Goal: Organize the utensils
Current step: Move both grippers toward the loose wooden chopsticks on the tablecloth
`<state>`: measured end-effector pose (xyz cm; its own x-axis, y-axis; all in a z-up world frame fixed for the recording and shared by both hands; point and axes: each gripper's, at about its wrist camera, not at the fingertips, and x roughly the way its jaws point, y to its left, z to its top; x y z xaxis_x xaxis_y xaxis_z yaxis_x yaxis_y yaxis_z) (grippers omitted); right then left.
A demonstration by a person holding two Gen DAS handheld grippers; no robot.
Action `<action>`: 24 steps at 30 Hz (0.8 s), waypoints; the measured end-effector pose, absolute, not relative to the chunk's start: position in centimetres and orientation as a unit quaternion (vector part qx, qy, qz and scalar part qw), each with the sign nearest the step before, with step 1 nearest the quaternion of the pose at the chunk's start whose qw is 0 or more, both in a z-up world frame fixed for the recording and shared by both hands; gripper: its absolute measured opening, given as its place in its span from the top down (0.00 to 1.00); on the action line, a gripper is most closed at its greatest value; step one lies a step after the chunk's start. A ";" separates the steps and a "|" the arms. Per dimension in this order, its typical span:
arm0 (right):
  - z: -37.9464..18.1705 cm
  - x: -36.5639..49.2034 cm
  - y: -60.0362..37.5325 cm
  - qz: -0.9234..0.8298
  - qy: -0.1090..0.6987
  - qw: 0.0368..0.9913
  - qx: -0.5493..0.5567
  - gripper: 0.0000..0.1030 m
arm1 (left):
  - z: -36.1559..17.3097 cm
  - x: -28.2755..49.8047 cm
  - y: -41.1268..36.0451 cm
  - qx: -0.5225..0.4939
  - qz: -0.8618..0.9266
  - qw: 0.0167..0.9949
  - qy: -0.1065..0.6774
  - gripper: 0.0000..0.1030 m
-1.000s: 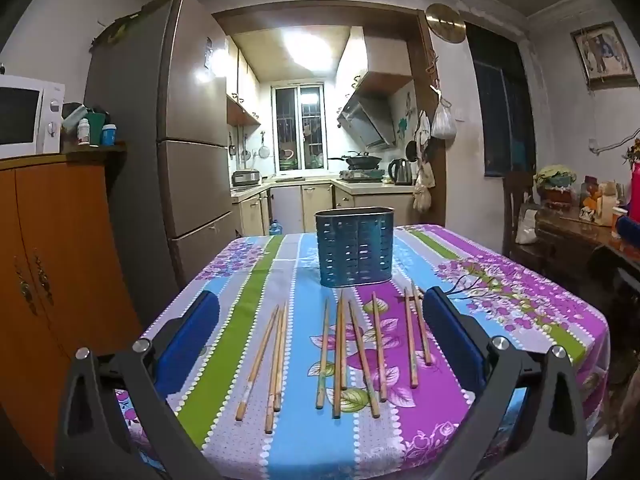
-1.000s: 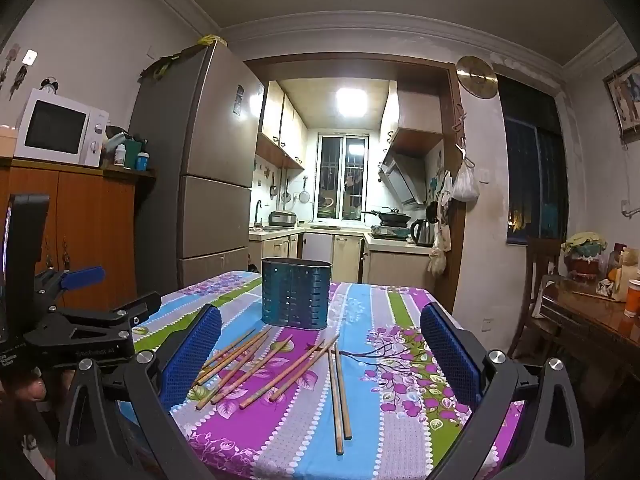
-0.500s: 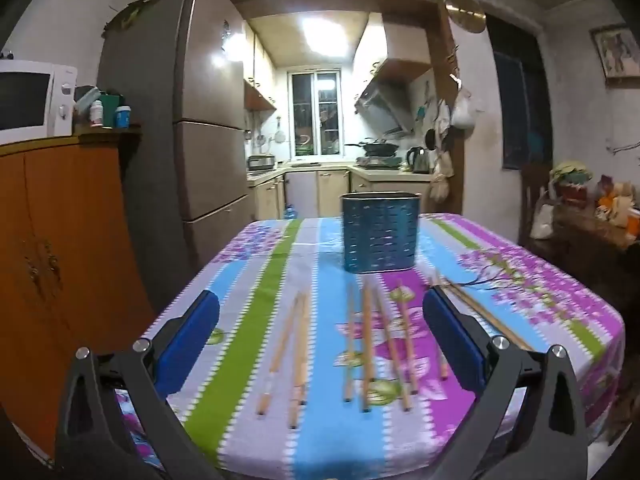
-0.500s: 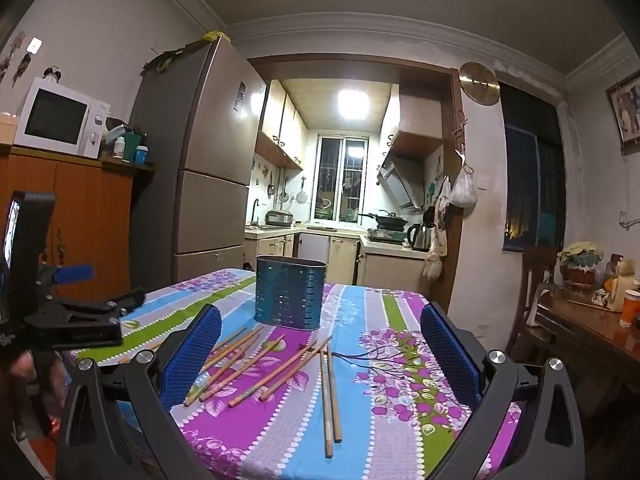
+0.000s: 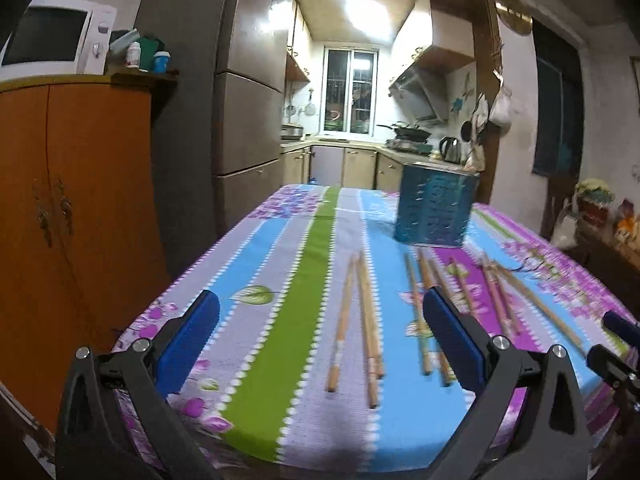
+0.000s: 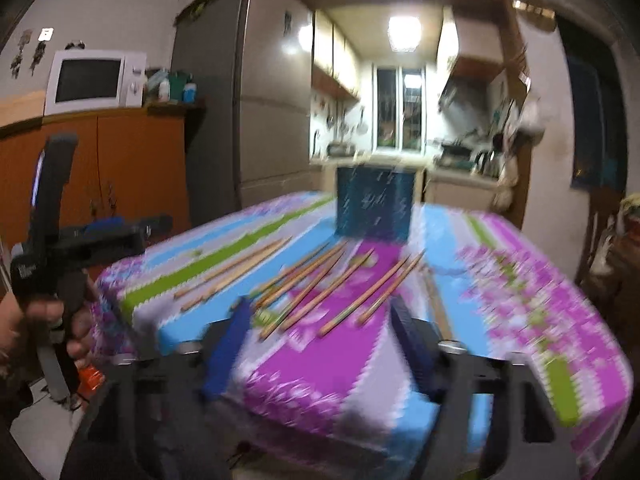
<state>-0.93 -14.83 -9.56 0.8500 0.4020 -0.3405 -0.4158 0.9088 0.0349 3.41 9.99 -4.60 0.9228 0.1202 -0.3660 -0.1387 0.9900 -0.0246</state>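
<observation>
Hovering over the near table edge, the left gripper (image 5: 320,320) stands spread wide and empty, a chopstick pair (image 5: 360,320) just ahead between its fingers. The right gripper (image 6: 320,320) is closing on nothing, chopsticks (image 6: 320,284) lying before its tips, the blue holder (image 6: 374,208) beyond.

A floral tablecloth (image 5: 320,240) striped in blue, green, grey and purple covered the worktop; tan wooden chopsticks (image 5: 366,320); a perforated teal metal holder (image 5: 434,212).

Chopsticks (image 6: 320,292) and blue holder (image 6: 374,208) ahead of the closing right gripper (image 6: 320,344) smeared by motion blur; pads' contact indiscernible.
</observation>
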 end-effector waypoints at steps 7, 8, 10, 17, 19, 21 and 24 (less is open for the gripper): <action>-12.1 3.0 -13.6 0.192 0.225 0.955 0.002 0.62 | -5.7 4.7 10.3 -0.002 0.061 0.978 0.200 0.05; -12.4 3.5 -13.0 0.187 0.229 0.955 -0.003 0.64 | -5.9 5.0 10.5 -0.003 0.058 0.977 0.203 0.05; -13.0 4.4 -12.9 0.180 0.239 0.954 -0.001 0.68 | -6.1 5.5 10.4 -0.003 0.056 0.977 0.205 0.05; -14.0 6.2 -12.2 0.149 0.252 0.956 0.002 0.79 | -6.4 6.1 10.3 0.014 0.050 0.979 0.198 0.05; -14.0 6.5 -12.0 0.145 0.252 0.957 0.000 0.79 | -6.5 6.4 10.4 0.013 0.046 0.979 0.199 0.05; -14.0 6.5 -11.6 0.135 0.248 0.959 -0.007 0.79 | -6.6 6.7 10.5 0.013 0.041 0.979 0.200 0.05; -14.0 6.5 -11.2 0.123 0.246 0.961 -0.015 0.79 | -6.8 7.0 10.5 0.017 0.035 0.979 0.200 0.05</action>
<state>6.45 -11.18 -14.03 0.8490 0.2290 -0.4761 -0.2437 0.9693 0.0316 7.01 10.53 -6.81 0.9174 0.0760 -0.3906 -0.0624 0.9969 0.0474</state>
